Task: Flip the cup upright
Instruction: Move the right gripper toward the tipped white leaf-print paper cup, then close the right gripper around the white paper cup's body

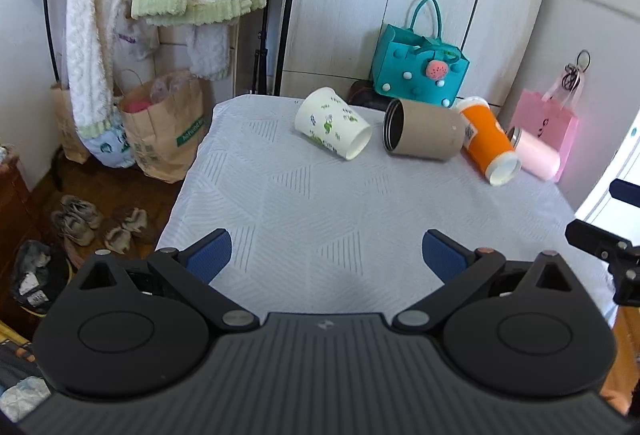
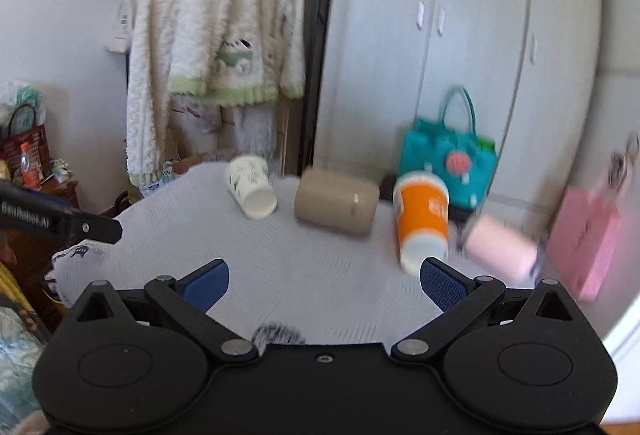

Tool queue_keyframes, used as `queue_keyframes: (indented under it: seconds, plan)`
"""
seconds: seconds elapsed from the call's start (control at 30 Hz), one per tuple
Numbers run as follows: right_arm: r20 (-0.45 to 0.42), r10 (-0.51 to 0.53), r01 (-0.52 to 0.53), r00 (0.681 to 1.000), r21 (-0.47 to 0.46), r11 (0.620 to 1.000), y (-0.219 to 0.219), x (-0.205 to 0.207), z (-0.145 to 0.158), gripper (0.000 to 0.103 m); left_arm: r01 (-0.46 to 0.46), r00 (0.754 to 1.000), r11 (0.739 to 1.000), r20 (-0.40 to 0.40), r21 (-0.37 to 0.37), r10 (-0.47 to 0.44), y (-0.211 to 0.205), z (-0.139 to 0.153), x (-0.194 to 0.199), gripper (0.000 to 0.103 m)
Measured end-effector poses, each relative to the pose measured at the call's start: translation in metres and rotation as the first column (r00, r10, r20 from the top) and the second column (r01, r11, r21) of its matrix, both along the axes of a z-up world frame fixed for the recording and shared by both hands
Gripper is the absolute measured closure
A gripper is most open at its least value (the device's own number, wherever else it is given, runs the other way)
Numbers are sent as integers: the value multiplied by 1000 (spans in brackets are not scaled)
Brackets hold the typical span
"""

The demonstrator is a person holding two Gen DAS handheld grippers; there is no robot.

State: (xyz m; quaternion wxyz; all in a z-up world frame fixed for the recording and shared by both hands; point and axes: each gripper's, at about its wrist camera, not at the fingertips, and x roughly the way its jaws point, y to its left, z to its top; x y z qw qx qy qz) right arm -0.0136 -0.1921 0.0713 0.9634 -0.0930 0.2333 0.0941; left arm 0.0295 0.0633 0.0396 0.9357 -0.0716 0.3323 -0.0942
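**Four cups lie on their sides along the far edge of the counter**

The counter [image 1: 360, 203] has a pale grey cloth with a pattern of lines. Four containers lie on it, all tipped over, in one row near the far edge. From the far left corner to the far right corner they are: one white paper cup with green leaf print [image 1: 333, 123], one brown cardboard tube cup [image 1: 424, 134], one orange cup with a white rim [image 1: 486, 145] and one pink cylinder cup [image 1: 538, 153]. The white cup lies apart from the others. The brown one touches the orange one, and the orange one lies just beside the pink one.

The left tongs [image 1: 326, 255] are over the near edge, with the two blue pads wide apart and nothing between them. The right tongs [image 2: 324, 281] are also spread apart and hold nothing; the orange cup lies just beyond their right pad.

Behind the far edge stands one teal felt bag [image 1: 420, 75], and one pink paper bag [image 1: 548, 125] is at the far right corner.

The right wrist view is blurred, so the print on the cups is hard to read there. The pink cup is partly hidden behind the orange one in the left wrist view.
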Motion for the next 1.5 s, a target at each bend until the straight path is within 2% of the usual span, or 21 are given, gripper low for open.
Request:
queue_keyframes:
  seconds: [0.17, 0.23, 0.33, 0.53, 0.73, 0.83, 0.9, 0.97, 1.1, 1.4, 1.5]
  plan:
    - [-40, 134, -134, 990, -4, 991, 9, 26, 14, 0, 27, 999, 999, -37, -32, -28, 9, 4, 26, 0]
    - [-74, 149, -145, 986, 56, 988, 7, 41, 18, 0, 27, 999, 999, -39, -29, -28, 9, 5, 38, 0]
    - [-134, 229, -216, 964, 108, 970, 14, 64, 20, 0, 32, 999, 999, -40, -14, -32, 9, 5, 54, 0]
    - [-197, 290, -282, 937, 70, 957, 41, 103, 9, 0, 41, 999, 999, -33, -15, -42, 11, 0, 92, 0]
    - [-218, 353, -343, 910, 83, 936, 59, 143, -6, 1, 44, 999, 998, -24, -41, -45, 16, -19, 120, 0]
    - [-235, 362, -357, 902, 63, 932, 66, 164, -13, 6, 29, 999, 998, -31, -63, -31, 20, -30, 132, 0]
    - [-250, 372, -385, 894, -5, 923, 76, 174, -19, 12, 26, 999, 996, -43, -89, -30, 24, -36, 139, 0]
    - [-240, 376, -402, 895, -65, 914, 86, 182, -23, 13, 23, 998, 992, -53, -121, -30, 29, -41, 144, 0]
    - [-270, 408, -445, 872, -91, 891, 99, 199, -28, 13, 9, 998, 987, -66, -162, -20, 39, -48, 157, 0]
    - [-331, 395, -467, 857, -174, 867, 127, 243, -44, 22, 0, 997, 977, -78, -211, -17, 47, -59, 173, 1]
    - [-340, 378, -461, 861, -209, 863, 131, 252, -50, 22, -4, 997, 975, -79, -223, -14, 51, -63, 175, 1]
